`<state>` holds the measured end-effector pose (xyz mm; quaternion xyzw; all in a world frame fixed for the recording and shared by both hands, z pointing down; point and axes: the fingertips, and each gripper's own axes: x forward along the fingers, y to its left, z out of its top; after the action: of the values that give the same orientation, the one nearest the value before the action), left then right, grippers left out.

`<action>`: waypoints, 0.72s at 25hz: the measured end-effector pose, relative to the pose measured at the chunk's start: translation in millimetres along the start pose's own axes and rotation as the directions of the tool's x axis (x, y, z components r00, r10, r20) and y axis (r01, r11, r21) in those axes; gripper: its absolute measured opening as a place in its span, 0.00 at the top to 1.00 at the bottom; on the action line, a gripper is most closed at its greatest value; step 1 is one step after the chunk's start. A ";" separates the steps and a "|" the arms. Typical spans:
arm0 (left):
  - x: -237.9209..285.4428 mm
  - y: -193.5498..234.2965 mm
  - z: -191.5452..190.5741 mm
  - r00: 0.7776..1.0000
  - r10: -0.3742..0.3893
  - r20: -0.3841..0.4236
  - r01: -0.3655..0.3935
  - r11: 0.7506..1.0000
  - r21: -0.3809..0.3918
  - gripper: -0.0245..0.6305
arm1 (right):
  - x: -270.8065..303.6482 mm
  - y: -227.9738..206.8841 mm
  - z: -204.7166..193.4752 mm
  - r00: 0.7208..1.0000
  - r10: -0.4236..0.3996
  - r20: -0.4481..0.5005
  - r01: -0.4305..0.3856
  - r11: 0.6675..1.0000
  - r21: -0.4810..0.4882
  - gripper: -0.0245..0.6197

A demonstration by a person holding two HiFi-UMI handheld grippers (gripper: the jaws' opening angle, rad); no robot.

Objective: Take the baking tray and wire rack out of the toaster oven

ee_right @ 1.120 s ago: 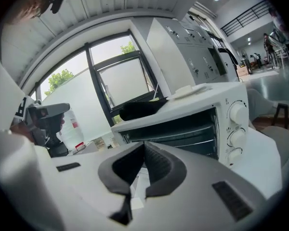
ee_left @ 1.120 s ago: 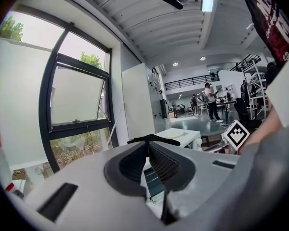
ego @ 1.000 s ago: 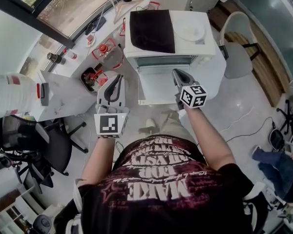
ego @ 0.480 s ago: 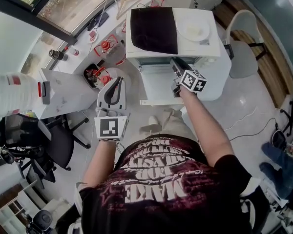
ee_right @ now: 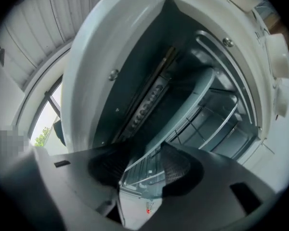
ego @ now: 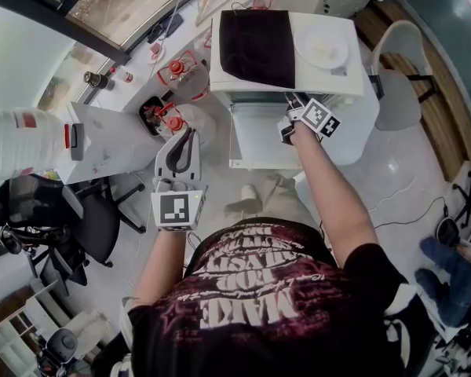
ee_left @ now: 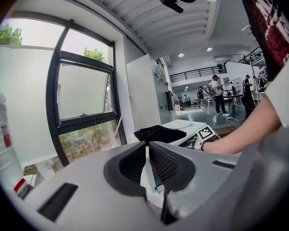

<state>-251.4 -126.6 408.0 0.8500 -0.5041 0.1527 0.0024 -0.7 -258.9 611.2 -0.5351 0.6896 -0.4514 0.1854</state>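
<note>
Wire rack (ee_right: 195, 124) lies between right tongs (ee_right: 143, 172), whose jaws have just been opening.

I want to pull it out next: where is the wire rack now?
In the right gripper view, the wire rack sits inside the open toaster oven, its front edge between the jaws of the right gripper, which have just been opening.

You wear black T-shirt (ego: 259, 289), short sleeves, dark red and white letters printed big across it. Pale trousers (ego: 277, 190), light shoe (ego: 242, 199). Your left tool (ego: 188, 135): pale grey shell, black dotted pads (ee_left: 164, 165). Your right tool (ego: 292, 107): same grey. Each has white cube, black square marks: left cube (ego: 178, 209), right cube (ego: 320, 118).
</note>
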 end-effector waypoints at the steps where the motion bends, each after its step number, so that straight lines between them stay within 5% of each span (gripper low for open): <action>1: -1.0 0.4 -0.7 1.000 0.001 -0.001 -0.001 1.000 0.001 0.93 | 2.0 -2.2 2.6 1.000 -0.010 0.009 0.010 1.000 0.013 0.68; 5: -5.3 1.0 -3.5 1.000 0.000 -0.006 0.000 1.000 0.003 0.93 | 4.4 -7.4 4.2 0.999 -0.034 0.012 0.033 0.998 0.047 0.75; 18: -4.9 -9.5 2.3 0.999 -0.045 0.014 0.044 0.999 0.029 0.93 | -21.9 -2.1 -14.6 1.000 -0.013 -0.020 0.014 0.999 0.043 0.75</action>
<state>-244.8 -118.1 405.9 0.8621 -0.4828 0.1535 -0.0102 -2.4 -232.9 615.6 -0.5311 0.6777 -0.4729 0.1869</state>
